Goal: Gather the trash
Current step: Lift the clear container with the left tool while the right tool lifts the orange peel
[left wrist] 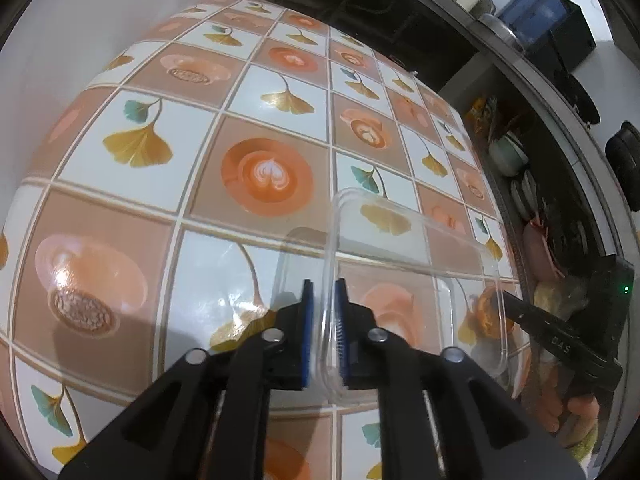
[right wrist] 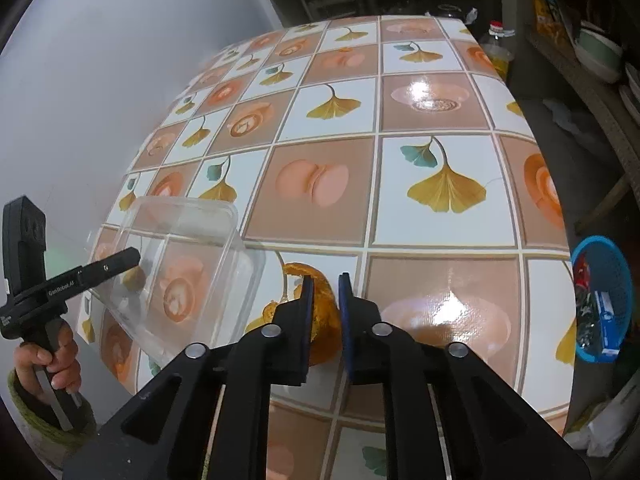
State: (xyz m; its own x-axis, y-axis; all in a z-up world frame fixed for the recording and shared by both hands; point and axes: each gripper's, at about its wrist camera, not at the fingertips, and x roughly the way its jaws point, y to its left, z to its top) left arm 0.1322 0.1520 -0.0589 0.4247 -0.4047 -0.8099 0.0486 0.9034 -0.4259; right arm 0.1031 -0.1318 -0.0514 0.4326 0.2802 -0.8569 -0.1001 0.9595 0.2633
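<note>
Clear thin-walled rectangular plastic container (left wrist: 404,280) on glossy tiled surface (left wrist: 160,184), rim between left gripper (left wrist: 324,292) pads, contact unclear. Right gripper (right wrist: 325,286) slightly open astride crinkly orange wrapper (right wrist: 326,312). Blue mesh basket (right wrist: 604,300) only in right view.

Clear container (left wrist: 400,280), ginkgo-patterned tablecloth (left wrist: 240,120)

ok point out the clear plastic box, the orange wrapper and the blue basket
clear plastic box (right wrist: 192,264), right wrist view, its see-through wall
orange wrapper (right wrist: 324,320), right wrist view, its crinkled middle
blue basket (right wrist: 620,276), right wrist view, its mesh wall
</note>
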